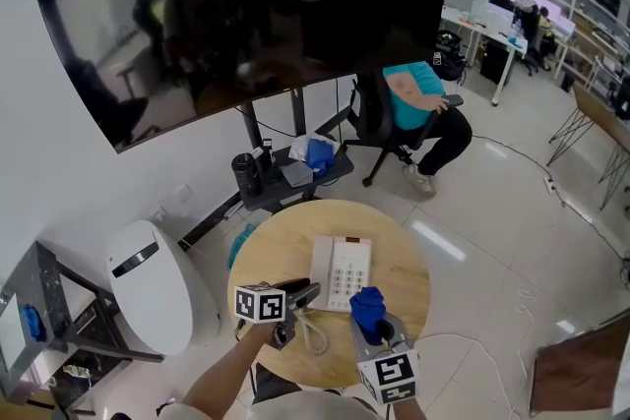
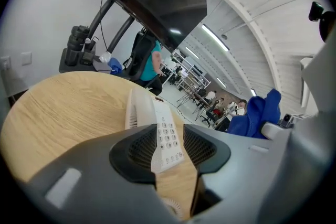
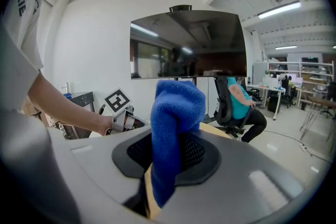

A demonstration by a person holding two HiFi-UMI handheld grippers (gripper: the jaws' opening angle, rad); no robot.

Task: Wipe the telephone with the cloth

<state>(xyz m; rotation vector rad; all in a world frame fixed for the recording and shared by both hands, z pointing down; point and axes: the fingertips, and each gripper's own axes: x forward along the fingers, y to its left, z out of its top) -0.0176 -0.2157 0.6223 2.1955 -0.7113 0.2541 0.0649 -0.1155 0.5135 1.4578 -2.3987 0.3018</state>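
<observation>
Left gripper (image 2: 170, 150) is standing with its jaws apart and nothing is pressing on the pads. The white push-button desk telephone (image 2: 159, 131) is showing through the gap, just past the tips. I can't tell whether anything is touching it. The white coiled cord (image 1: 313, 333) is trailing on the table right by this gripper.

Right gripper (image 3: 167, 162) is clamping the blue fluffy cloth (image 3: 176, 107). The fabric is bunching up in a wad above the pads, and a tail is hanging below them.

The telephone is lying flat, keypad up, near the middle of the round pale wooden table (image 1: 413, 275). The left gripper is sitting at its near left corner. The right gripper, with the cloth, is sitting at its near right corner. The cloth is close to the phone's edge, and whether it is touching is unclear.

Handling, as a judgement:
- **Phone:** it is looking like a light, rigid plastic shell that is smooth and likely to skate on the wood under a sideways wipe.
- **Handset:** the handset (image 2: 137, 110) is probably sitting loose in its cradle and could get knocked off.
- **Keys:** they are likely to give under pressure.
- **Where to hold the phone:** the free left jaws should be pinning or pinching the body at its near left edge, staying off the handset and the cord.
- **Cloth:** it is soft and floppy, so holding it low, as it is being held now, is leaving a good pad of fabric to drag across the keypad.
</observation>
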